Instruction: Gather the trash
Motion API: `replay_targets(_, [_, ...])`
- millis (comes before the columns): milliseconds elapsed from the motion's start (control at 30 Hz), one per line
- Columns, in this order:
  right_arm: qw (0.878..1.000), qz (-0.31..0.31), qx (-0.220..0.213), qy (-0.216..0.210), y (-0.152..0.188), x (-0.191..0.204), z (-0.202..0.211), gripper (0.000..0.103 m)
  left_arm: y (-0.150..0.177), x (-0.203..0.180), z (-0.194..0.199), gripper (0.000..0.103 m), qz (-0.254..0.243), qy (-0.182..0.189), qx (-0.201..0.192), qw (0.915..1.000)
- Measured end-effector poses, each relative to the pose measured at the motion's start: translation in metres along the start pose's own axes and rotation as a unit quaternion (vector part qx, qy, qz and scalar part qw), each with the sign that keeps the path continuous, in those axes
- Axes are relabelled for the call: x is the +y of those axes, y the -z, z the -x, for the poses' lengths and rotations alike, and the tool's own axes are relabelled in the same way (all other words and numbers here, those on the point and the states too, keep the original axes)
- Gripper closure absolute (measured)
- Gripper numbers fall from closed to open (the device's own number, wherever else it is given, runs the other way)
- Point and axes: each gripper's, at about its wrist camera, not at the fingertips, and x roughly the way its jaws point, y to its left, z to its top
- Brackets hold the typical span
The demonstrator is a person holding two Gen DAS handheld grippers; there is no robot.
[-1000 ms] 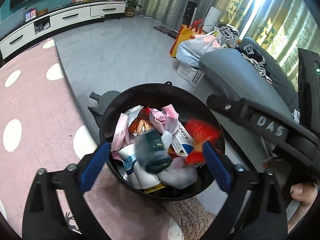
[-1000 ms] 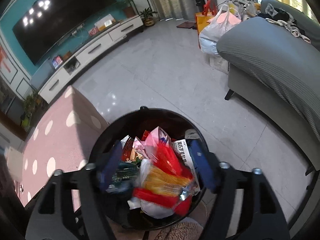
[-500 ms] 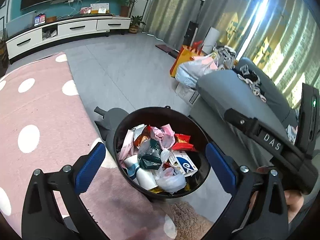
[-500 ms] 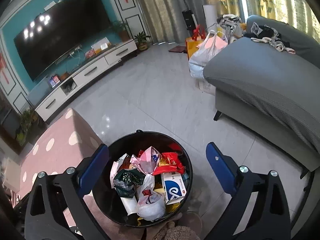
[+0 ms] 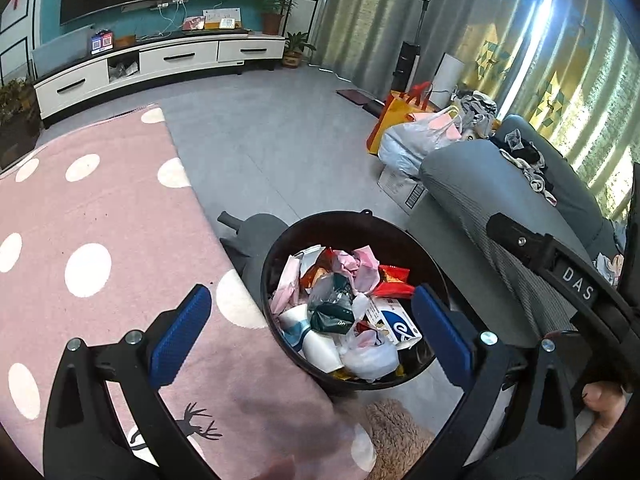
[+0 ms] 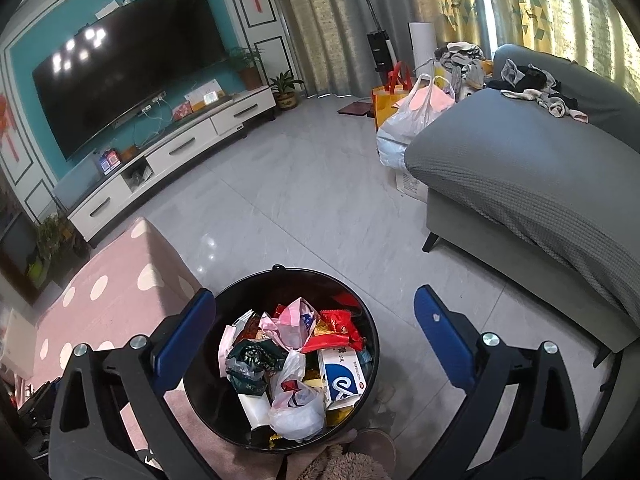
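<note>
A black round bin (image 5: 280, 248) stands on the floor, piled with trash: a dark green wrapper (image 5: 332, 312), a white-and-blue box (image 5: 394, 320), a red wrapper (image 5: 394, 284) and a white plastic bag (image 5: 368, 352). My left gripper (image 5: 310, 320) hangs open above it with nothing between its blue pads. In the right wrist view the same bin (image 6: 240, 292) lies below my right gripper (image 6: 314, 332), which is wide open and holds nothing. The box (image 6: 342, 376) and the green wrapper (image 6: 252, 360) rest among the litter.
A pink dotted rug (image 5: 100, 220) lies left of the bin and a grey sofa (image 6: 520, 184) stands to the right. Shopping bags (image 5: 416, 140) sit by the sofa's far end. A white TV cabinet (image 5: 160, 60) lines the back wall. A fuzzy slipper (image 5: 396, 432) is beside the bin.
Both grippers have risen and drawn back from the bin. The dark green wrapper and the red and orange wrappers that were between the jaws now lie in the bin. The right jaws have widened.
</note>
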Motion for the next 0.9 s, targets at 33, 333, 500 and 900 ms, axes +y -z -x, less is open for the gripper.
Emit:
replay_targets(33, [1.0,0.003,0.002,0.003,0.0,0.002,-0.001,0.005,0.0,0.0,0.0,0.003,-0.001,0.001,0.001,1.0])
replay_targets(333, [0.999,0.038,0.012,0.001,0.004,0.018,-0.006,0.005,0.003,-0.002,-0.002,0.003,-0.014,0.0,0.008,0.9999])
replay_targets(500, [0.999,0.049,0.018,0.003,0.006,0.023,-0.009,0.005,0.005,-0.002,-0.002,0.003,-0.011,-0.003,0.009,0.9999])
replay_targets(900, [0.998,0.055,0.023,-0.003,0.008,0.026,-0.011,0.005,0.01,0.001,-0.001,0.003,-0.004,-0.01,0.011,0.9999])
